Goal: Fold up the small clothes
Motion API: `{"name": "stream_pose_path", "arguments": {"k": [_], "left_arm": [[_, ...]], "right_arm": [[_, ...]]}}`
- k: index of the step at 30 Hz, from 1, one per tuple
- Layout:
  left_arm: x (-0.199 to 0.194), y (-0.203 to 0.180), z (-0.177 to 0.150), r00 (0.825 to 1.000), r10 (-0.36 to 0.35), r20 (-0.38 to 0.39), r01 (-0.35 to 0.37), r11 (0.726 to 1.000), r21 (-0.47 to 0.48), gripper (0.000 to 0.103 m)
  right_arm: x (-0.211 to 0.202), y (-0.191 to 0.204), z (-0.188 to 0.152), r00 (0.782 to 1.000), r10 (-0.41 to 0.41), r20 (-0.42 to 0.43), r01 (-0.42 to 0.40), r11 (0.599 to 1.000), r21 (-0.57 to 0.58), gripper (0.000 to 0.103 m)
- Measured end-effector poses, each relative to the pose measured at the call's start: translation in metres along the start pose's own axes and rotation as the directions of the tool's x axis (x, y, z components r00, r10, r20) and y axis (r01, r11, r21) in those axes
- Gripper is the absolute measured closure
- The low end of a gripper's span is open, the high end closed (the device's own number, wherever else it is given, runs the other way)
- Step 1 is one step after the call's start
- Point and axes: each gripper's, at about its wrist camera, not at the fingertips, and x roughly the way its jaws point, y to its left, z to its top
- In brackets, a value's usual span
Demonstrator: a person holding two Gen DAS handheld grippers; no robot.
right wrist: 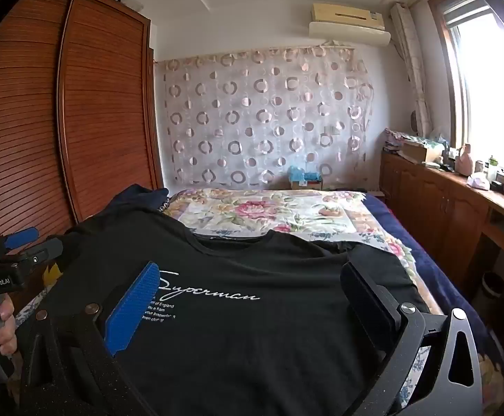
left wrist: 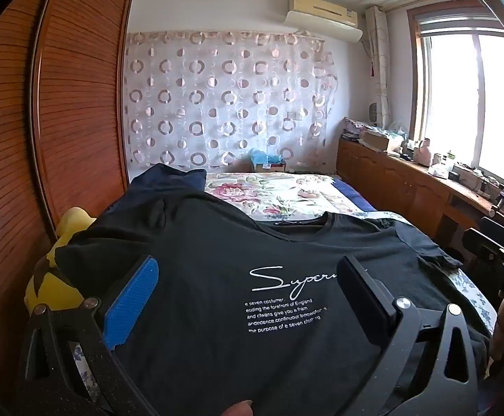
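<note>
Daylight from the window (left wrist: 467, 104) falls across a bedroom where a floral bedspread (left wrist: 286, 194) carries a black T-shirt (left wrist: 217, 277) spread flat, print side up, collar toward the far wall. From the left wrist camera, the left gripper (left wrist: 248, 298) hovers over the shirt's chest with its jaws spread wide and nothing between them; a navy garment (left wrist: 168, 183) and a yellow plush toy (left wrist: 61, 277) crowd the shirt's left edge beside the wardrobe (left wrist: 61, 121), so a grab at that sleeve could well catch the wrong cloth or drag the toy along. From the right wrist camera, the right gripper (right wrist: 252, 301) is likewise wide open and empty above the printed script, with the right sleeve (right wrist: 373, 253) lying crumpled ahead of it. Pinching there would likely take several layers at once and leave a crooked fold; uneven pulls from the two hands could skew the shirt on the soft bedding.
</note>
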Motion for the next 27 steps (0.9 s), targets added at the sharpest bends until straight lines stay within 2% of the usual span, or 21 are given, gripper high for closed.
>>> {"name": "stream_pose_path", "arguments": {"k": [27], "left_arm": [[0.0001,-0.0012,0.0,1.0,0.003,0.001,-0.003,1.0,0.01,0.0]], "right_arm": [[0.0019,0.004,0.0007,1.0,0.002,-0.003,-0.002,1.0,-0.003,0.0]]}}
